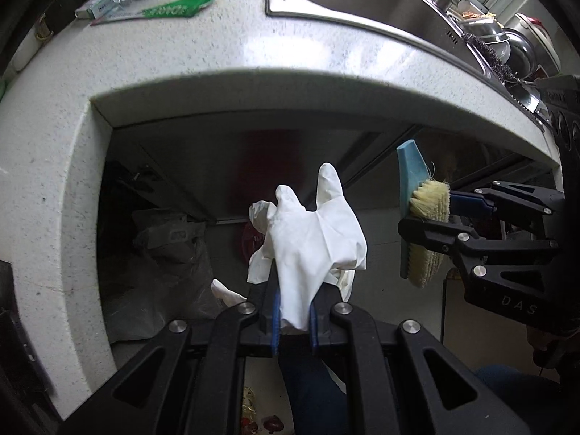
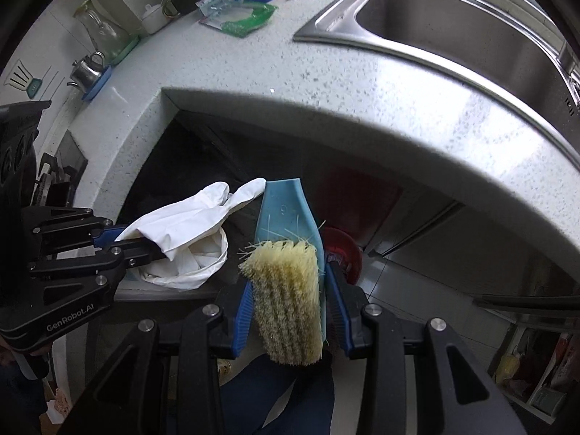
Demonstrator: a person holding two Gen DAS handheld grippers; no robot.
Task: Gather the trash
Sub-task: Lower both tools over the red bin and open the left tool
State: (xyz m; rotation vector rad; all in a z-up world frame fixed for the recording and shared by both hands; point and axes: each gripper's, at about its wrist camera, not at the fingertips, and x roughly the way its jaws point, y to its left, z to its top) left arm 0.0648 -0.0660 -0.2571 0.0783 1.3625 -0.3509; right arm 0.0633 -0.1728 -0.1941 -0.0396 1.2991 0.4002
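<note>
Both jaws are clamping trash: the left gripper [image 1: 293, 320] is squeezing a white glove [image 1: 308, 243] and the right gripper [image 2: 290, 311] is pinching a scrub brush [image 2: 290, 290] by its blue back. Both tools are hanging off the counter edge [image 1: 326, 83], pointing down and forward. Carrying seems the step in hand. Beyond the left jaws, a grey bag [image 1: 170, 253], maybe the bin liner, is waiting; next, both loads need lowering over it before release.

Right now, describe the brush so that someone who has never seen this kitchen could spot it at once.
Look below the curved edge of the speckled countertop, in front of the sink. The brush is clamped in the right tongs, beside a white glove. Its blue back and yellowish bristles set it apart.
</note>
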